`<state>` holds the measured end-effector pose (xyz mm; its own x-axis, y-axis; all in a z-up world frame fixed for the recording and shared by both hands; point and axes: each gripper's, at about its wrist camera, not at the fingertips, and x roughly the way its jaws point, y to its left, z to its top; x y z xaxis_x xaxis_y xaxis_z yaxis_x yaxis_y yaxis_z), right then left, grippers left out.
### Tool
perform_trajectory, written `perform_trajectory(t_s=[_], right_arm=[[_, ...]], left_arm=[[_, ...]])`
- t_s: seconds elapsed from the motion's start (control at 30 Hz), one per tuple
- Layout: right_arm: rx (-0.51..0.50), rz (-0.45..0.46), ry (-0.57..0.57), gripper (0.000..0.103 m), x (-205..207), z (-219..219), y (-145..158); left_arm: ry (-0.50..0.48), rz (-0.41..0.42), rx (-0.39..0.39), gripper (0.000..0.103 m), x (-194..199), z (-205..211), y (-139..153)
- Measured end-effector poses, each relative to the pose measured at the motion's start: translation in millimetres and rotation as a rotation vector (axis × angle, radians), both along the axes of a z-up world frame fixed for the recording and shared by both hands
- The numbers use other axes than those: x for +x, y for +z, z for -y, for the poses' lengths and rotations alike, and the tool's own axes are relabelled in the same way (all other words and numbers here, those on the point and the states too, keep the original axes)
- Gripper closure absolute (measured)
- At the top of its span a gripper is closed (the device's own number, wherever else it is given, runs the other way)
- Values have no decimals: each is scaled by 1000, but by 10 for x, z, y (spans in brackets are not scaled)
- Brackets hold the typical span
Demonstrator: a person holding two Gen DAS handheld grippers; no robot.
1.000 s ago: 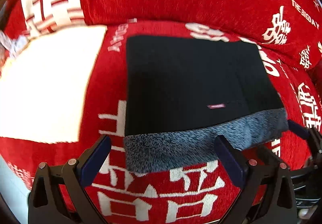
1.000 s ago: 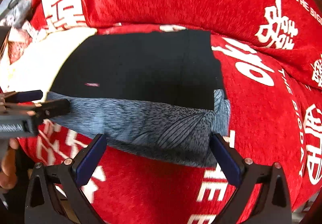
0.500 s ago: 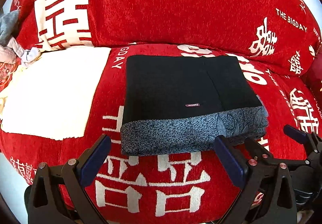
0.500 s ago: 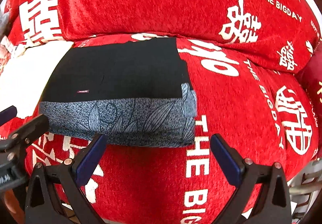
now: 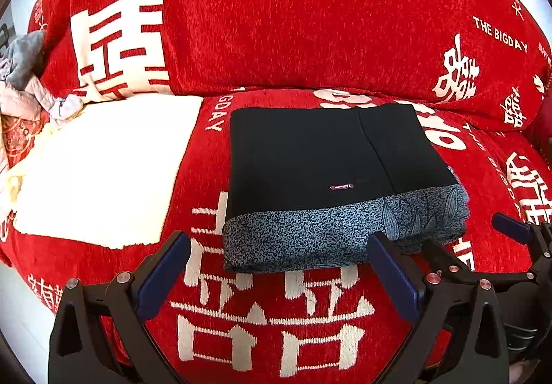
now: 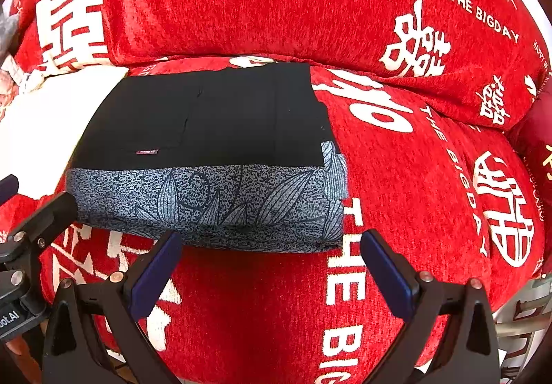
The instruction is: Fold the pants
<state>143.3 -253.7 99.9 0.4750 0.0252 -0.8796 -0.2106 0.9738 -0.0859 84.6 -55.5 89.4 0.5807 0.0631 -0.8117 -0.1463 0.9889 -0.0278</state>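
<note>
Both grippers have drawn back from the pants (image 5: 331,177), left gripper (image 5: 279,273) and right gripper (image 6: 269,266) spread, empty. Pants lie folded on sofa (image 5: 310,32) at twelve o'clock; folding appears complete.

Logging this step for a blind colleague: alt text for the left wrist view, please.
Folded black pants with a grey patterned band lie flat on a red sofa cover. The open left gripper sits just short of them, with a white cloth to their left.

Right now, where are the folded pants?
The folded pants lie on the red sofa seat, centre in both wrist views, just right of the white cloth, ahead of both grippers' open jaws.
</note>
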Motion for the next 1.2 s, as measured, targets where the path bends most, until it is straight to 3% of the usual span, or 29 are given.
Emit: perform_trajectory(t_s=[1.2], right_arm=[[3,8,11,1,-42,-49,43]], left_arm=[[6,-9,-5,0,5,6,12]])
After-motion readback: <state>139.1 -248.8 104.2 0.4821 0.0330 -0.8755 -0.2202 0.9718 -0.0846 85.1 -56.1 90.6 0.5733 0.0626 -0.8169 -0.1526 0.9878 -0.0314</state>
